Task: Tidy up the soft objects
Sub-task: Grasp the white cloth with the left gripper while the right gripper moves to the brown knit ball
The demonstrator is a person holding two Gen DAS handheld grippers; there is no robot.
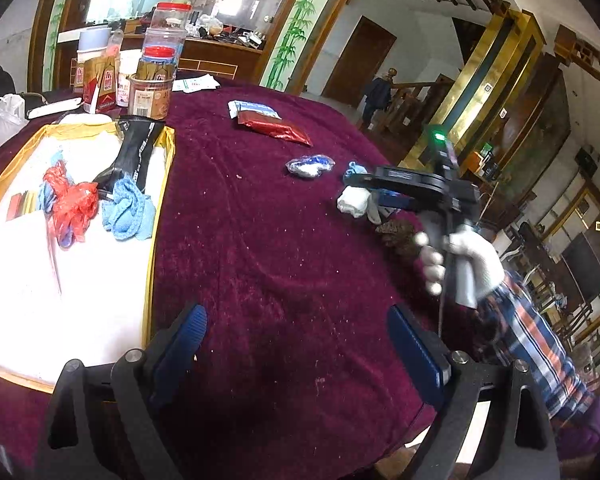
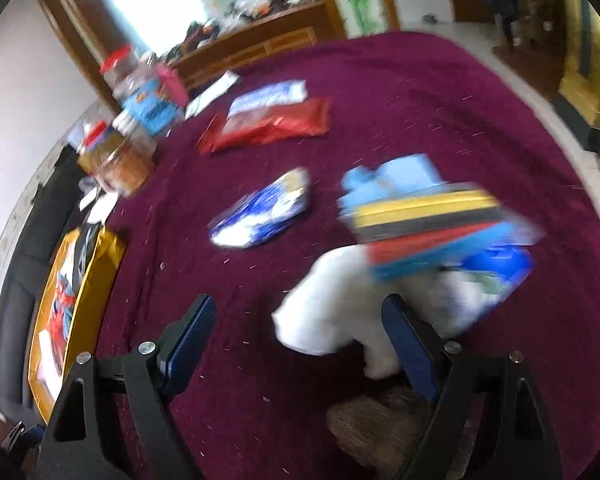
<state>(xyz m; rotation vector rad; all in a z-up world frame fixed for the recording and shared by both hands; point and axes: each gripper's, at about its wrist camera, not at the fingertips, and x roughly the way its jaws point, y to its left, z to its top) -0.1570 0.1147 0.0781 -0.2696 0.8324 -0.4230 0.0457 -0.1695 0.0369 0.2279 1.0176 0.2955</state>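
Maroon velvet-covered surface (image 1: 284, 248), cluttered room behind. My right gripper (image 2: 300, 332) is wide, nothing pinched; the white crumpled soft cloth wad (image 2: 332, 304) lies on the velvet between its fingers, just under a striped blue-yellow-red packet (image 2: 432, 220). My left gripper (image 1: 296, 340) is wide and empty over bare velvet. Judgement: the wad is light, limp and compressible, not fragile; pinch its thick middle, clear of the packet. Gold-rimmed white tray (image 1: 162, 208), far left, holds a blue knitted rag (image 1: 126, 212).
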